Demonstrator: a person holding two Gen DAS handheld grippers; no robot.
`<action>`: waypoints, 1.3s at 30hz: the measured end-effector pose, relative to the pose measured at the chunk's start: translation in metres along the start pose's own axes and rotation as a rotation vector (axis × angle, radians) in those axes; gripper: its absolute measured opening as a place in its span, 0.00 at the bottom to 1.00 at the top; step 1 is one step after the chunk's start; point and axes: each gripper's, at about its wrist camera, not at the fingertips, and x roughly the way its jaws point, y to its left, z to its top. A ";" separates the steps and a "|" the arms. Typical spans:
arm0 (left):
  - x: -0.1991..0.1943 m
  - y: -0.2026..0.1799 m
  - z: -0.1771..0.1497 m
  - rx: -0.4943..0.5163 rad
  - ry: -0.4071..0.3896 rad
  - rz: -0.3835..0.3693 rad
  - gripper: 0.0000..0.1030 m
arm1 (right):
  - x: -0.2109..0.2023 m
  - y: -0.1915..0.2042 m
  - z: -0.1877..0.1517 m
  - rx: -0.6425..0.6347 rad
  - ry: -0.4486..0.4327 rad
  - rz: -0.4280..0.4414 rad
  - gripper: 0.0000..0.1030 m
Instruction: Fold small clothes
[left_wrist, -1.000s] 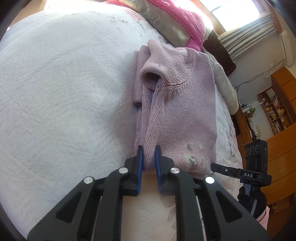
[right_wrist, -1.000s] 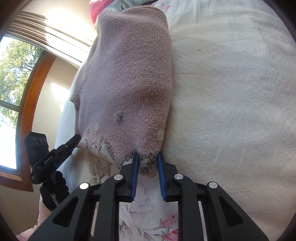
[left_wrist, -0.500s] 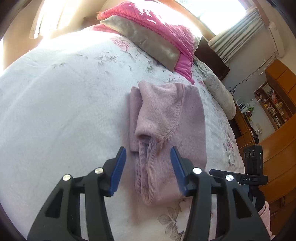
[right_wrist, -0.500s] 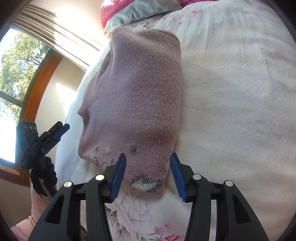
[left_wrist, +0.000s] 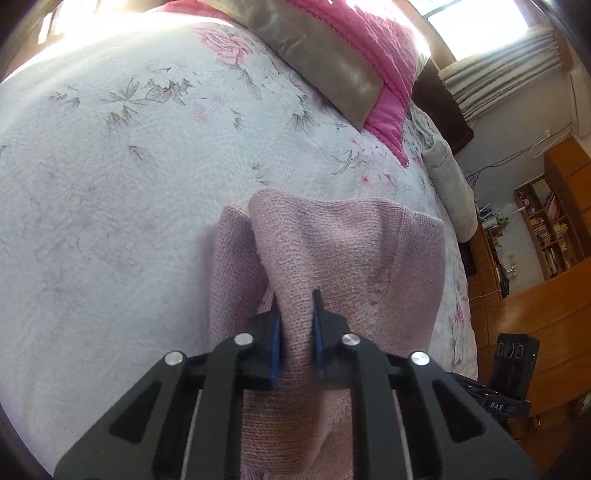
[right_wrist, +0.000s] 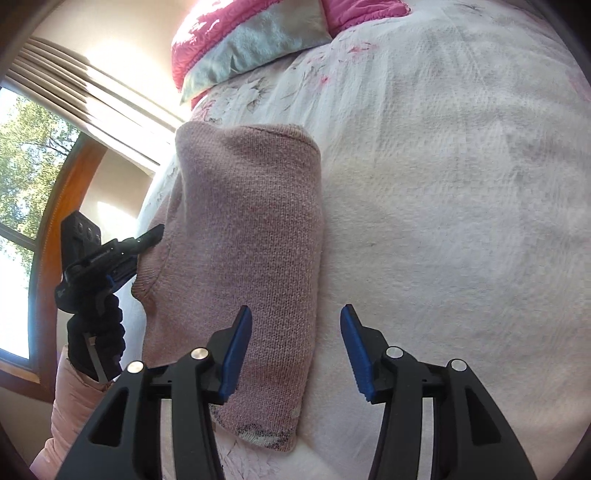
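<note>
While a raised fold of the pink knit sweater (left_wrist: 332, 258) on the bed (left_wrist: 110, 203) is pinched between its narrowed jaws, the left gripper (left_wrist: 295, 332) is held low and level. The right gripper (right_wrist: 295, 347) is poised above the sweater's right edge, jaws spread wide and empty. The sweater's near hem is hidden behind both grippers' frames.

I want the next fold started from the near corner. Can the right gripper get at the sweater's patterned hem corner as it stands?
Probably yes. The right gripper is open and holds nothing, and the sweater's patterned corner lies flat on the bedspread, just below its left finger, uncovered.
</note>
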 end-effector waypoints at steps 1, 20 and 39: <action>-0.005 0.003 -0.003 -0.011 -0.023 0.024 0.09 | -0.002 -0.003 0.004 0.007 -0.014 0.002 0.49; -0.001 0.014 -0.008 0.033 -0.057 0.128 0.10 | 0.068 -0.001 0.118 0.119 -0.012 0.098 0.44; -0.033 0.020 -0.017 0.037 0.015 -0.016 0.45 | 0.030 -0.012 0.088 0.104 -0.072 0.097 0.65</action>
